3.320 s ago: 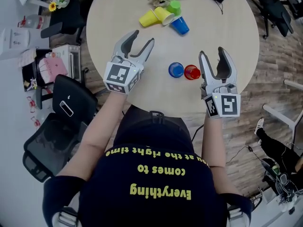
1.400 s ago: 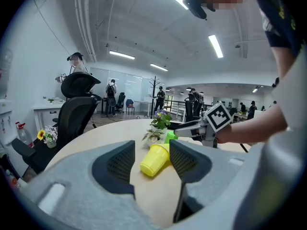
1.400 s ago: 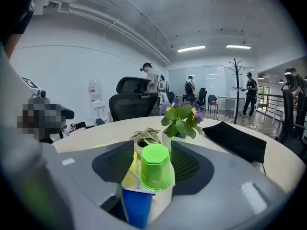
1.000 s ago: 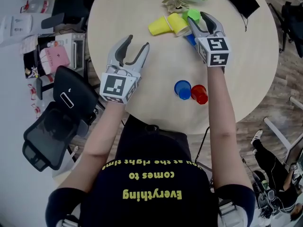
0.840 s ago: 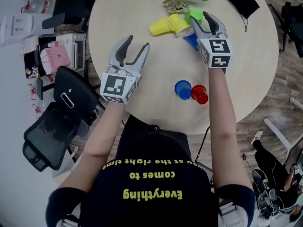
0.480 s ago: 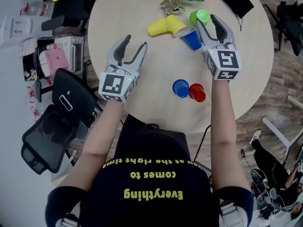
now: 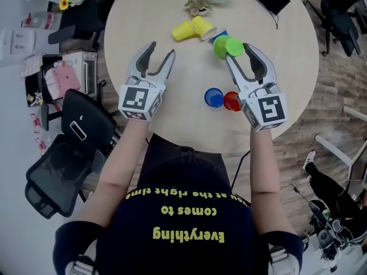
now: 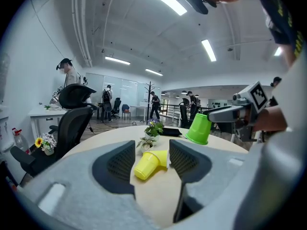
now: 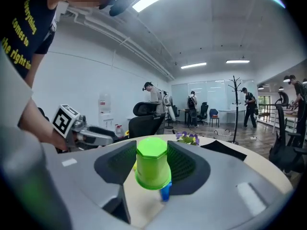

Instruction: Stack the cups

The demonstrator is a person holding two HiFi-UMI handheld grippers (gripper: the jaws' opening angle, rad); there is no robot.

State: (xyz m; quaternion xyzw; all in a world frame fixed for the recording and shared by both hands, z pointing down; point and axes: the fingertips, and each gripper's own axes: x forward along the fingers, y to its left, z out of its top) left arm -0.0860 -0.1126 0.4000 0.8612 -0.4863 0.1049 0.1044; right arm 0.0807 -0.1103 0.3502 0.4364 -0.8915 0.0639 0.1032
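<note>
Right tool (image 7: pixel 241 59) is clamped on the green plastic cup (image 7: pixel 226 46). The right gripper view shows both pads pressed on the cup's sides, with the base up and the mouth down. The left gripper view shows the cup clear of the round beige worktop (image 7: pixel 275 33), slightly tilted, over its far-right part.

Left tool (image 7: pixel 160 51) has its jaws apart with nothing gripped. It hangs over the left part of the worktop. Its own view shows only a yellow cup lying well beyond the gap.

Other cups:
- Two yellow plastic cups (image 7: pixel 192 27) lie on their sides at the far side, touching each other.
- A blue plastic cup on its side (image 7: pixel 220 34) sits just right of the yellow pair. It is mostly hidden under the green cup.
- A second blue plastic cup (image 7: pixel 213 97) and a red plastic cup (image 7: pixel 231 101) stand side by side near the near edge, touching. They are just left of the right tool's body.

A small potted plant (image 7: pixel 198 3) stands at the far edge, behind the yellow cups.
</note>
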